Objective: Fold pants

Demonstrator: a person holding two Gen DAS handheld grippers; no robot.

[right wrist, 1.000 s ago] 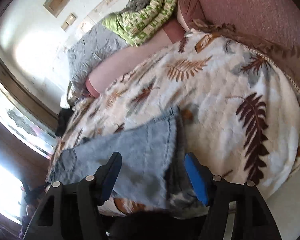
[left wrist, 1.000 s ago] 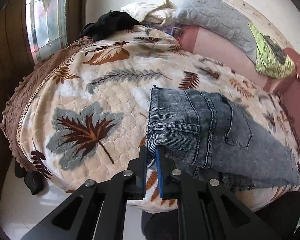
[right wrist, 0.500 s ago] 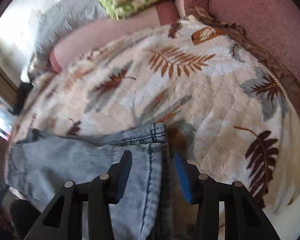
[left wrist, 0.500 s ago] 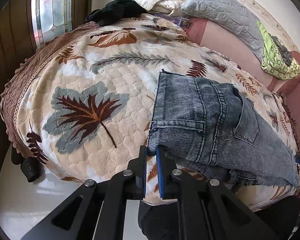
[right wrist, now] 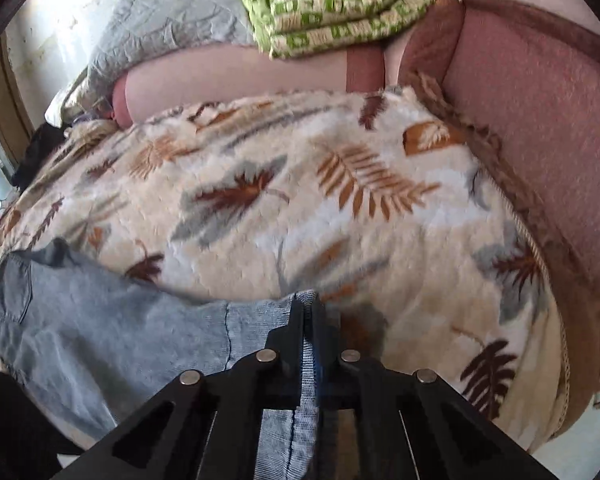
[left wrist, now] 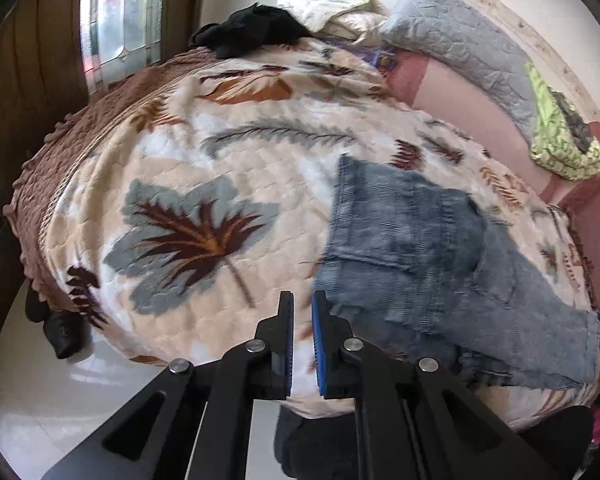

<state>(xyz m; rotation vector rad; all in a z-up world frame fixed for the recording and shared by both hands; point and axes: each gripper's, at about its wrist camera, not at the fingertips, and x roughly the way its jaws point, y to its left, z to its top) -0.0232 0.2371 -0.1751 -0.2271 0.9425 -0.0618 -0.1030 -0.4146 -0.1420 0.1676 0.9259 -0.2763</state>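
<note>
Pants [left wrist: 428, 256] — grey-blue denim, already doubled over, lying on the near part of the leaf-print blanket [left wrist: 204, 184] that covers the bed. In the left wrist view the waistband end sits toward the middle of the blanket, a back pocket faces up, and the legs run off to the right toward the blanket's edge. In the right wrist view the same pants [right wrist: 112, 320] stretch from the lower left to the centre, hem end at the tongs.

Right gripper [right wrist: 309, 308]: jaws have just been closing and now pinch a ribbed denim edge, cloth visible squeezed between the two pads.

Left gripper [left wrist: 302, 300]: jaws drawn close, a narrow slit between the pads with only blanket showing through it; the denim corner lies just right of the blue pad. Whether any cloth is caught there — cannot tell.

Around: a grey quilted pillow [left wrist: 472, 44] and a folded green-patterned cloth [right wrist: 340, 4] at the far side, black garment [left wrist: 252, 32] near the stained-glass window [left wrist: 120, 20], pink upholstered back [right wrist: 540, 92] to the right of the blanket.
</note>
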